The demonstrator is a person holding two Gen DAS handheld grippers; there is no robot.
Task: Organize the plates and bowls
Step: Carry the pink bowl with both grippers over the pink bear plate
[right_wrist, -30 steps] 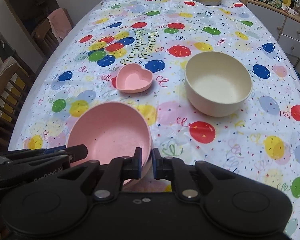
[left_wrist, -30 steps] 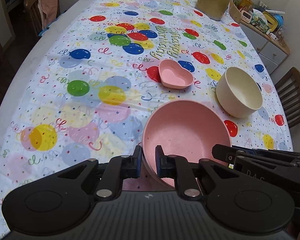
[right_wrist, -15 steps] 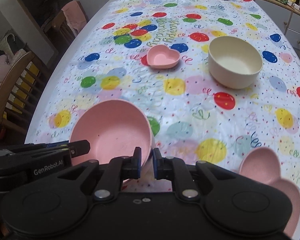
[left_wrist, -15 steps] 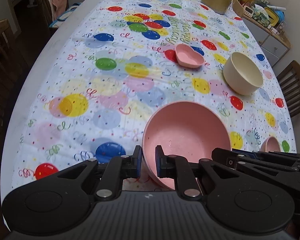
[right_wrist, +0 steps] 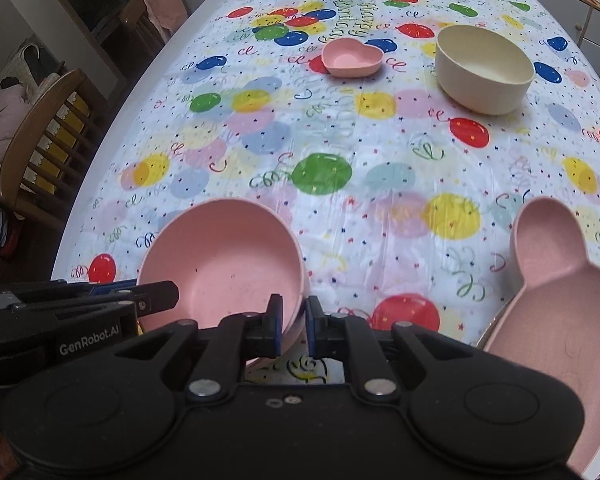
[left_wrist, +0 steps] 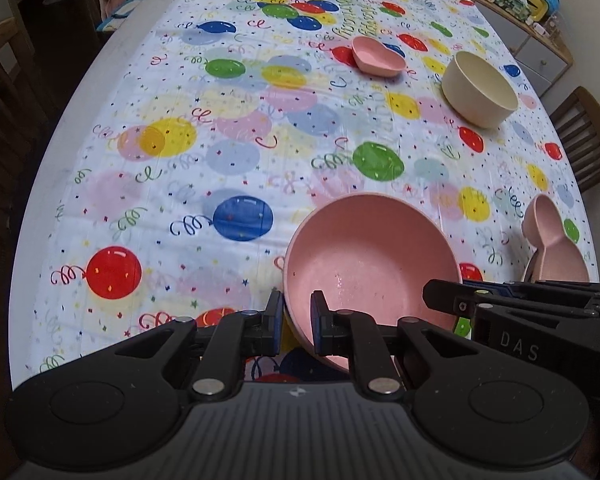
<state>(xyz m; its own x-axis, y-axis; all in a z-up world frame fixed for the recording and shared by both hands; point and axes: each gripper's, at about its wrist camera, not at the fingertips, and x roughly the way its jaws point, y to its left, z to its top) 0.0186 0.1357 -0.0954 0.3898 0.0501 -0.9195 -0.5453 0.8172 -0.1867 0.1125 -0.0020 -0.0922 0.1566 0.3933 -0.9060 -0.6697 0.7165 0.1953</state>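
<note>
Pink bowl (left_wrist: 370, 256) is being pinched on opposite rims by left hand-held gripper (left_wrist: 296, 316) and right hand-held gripper (right_wrist: 291, 322), sharing its weight, near the eared pink plate (right_wrist: 556, 280).

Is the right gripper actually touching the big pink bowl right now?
Touching. In the right wrist view, the right gripper is shut on the big pink bowl, one finger inside its rim and one outside.
</note>
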